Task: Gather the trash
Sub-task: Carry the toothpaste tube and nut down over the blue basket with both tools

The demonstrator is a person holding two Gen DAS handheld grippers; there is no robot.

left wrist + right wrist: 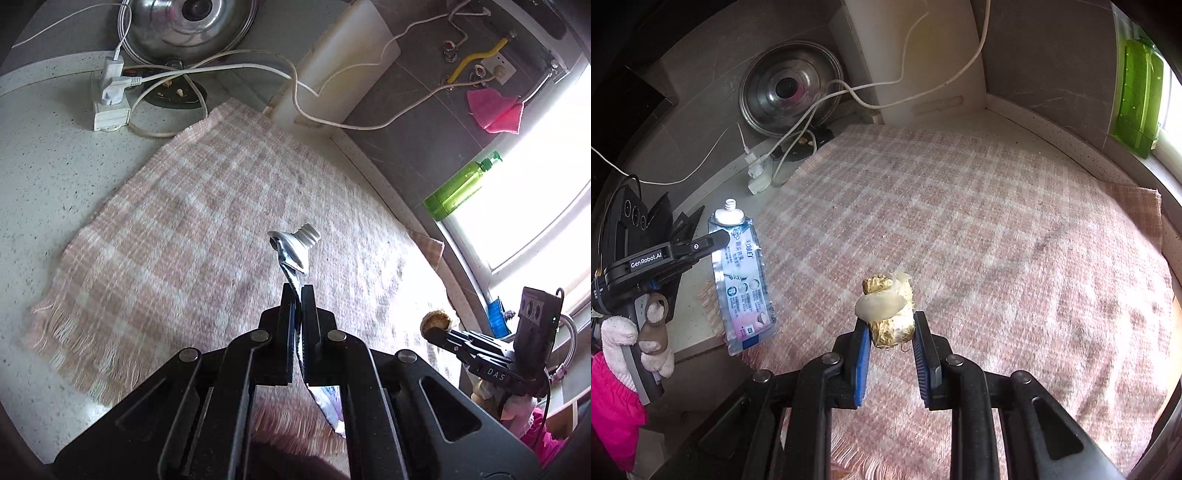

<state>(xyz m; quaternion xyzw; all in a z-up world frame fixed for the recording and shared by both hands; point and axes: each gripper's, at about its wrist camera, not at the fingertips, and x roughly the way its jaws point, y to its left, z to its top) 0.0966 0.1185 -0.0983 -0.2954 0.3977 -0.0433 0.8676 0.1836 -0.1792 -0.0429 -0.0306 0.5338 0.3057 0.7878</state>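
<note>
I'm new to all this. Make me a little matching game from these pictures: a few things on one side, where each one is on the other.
Things:
1. flattened tube
2. gold foil wad
3. green bottle
4. pot lid

Places:
A. leaning against the back wall
B. by the window
C. in the left gripper
D. in the right gripper

Pairs: 1-C, 2-D, 3-B, 4-A

pink checked cloth (207,206), steel lid (188,29), power strip (110,103), green bottle (458,186)
</note>
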